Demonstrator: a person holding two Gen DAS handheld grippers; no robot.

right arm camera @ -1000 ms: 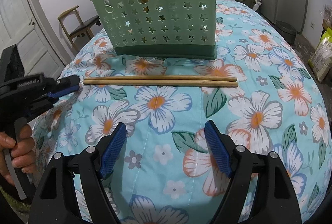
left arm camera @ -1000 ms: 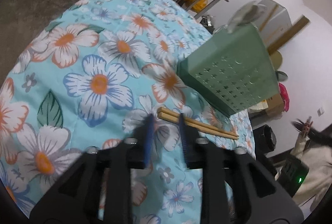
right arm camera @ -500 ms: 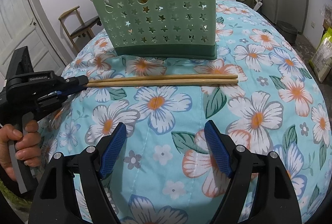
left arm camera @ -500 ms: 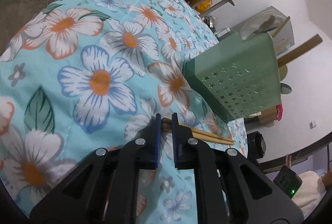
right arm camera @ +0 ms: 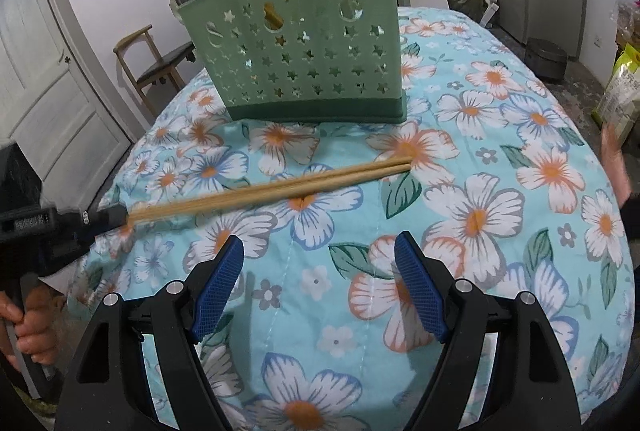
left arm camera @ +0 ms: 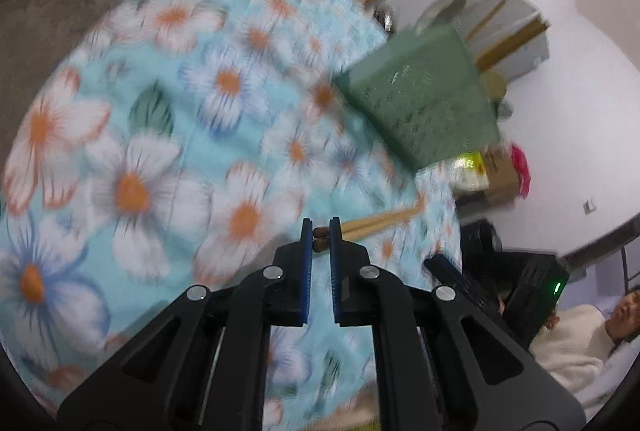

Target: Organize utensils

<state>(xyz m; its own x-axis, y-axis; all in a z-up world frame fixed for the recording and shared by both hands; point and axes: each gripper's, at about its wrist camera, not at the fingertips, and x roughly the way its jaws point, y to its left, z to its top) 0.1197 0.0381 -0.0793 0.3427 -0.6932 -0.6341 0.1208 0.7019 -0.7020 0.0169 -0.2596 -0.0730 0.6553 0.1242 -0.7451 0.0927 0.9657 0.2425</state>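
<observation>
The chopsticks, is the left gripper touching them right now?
Touching. In the left wrist view the left gripper is shut on the butt ends of the chopsticks, with both blue pads pressed against them. The right wrist view shows the same grip.

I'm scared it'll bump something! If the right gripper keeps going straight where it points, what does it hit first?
Probably the flowered tablecloth, since the open right gripper tilts downward. The chopsticks lie just beyond; depth is hard to judge.
</observation>
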